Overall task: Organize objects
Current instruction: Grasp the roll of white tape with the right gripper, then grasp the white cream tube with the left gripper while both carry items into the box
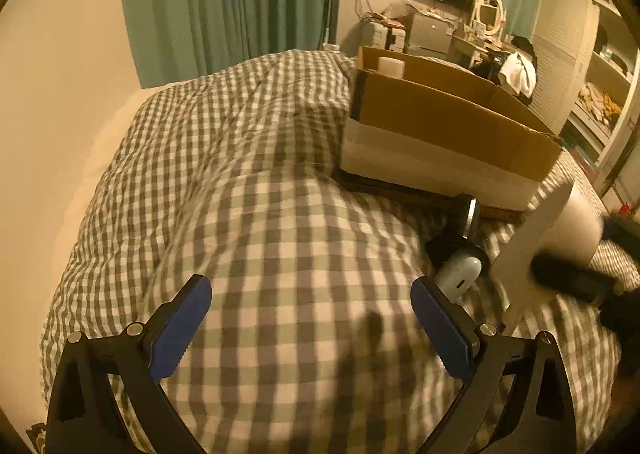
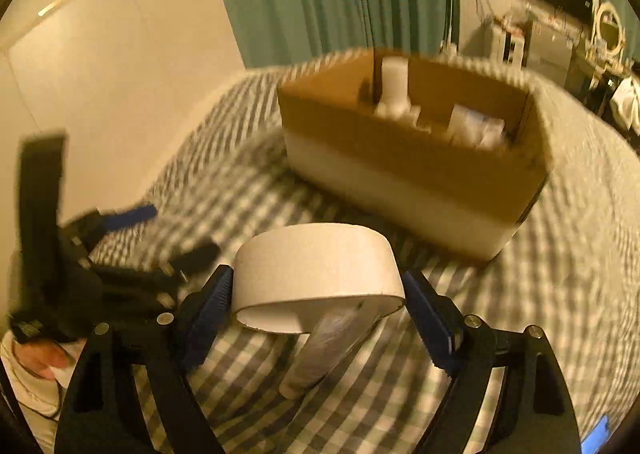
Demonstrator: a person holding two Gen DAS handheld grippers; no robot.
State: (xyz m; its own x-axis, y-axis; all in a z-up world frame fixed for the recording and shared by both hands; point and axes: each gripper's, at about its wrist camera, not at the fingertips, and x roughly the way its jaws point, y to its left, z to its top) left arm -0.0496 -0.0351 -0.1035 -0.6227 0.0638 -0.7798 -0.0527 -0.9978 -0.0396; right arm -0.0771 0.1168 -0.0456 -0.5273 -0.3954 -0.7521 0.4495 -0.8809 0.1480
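Right gripper (image 2: 318, 294) clamps a white tape roll (image 2: 316, 266) above the checked quilt (image 2: 540, 294), near the cardboard box (image 2: 400, 158). Left gripper (image 1: 310, 302) spread wide, empty. No legible writing.

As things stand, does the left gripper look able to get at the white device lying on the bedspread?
Probably yes. The left gripper is open and empty, and the white device lies uncovered just past its right finger. The right gripper's held tape roll crowds that side.
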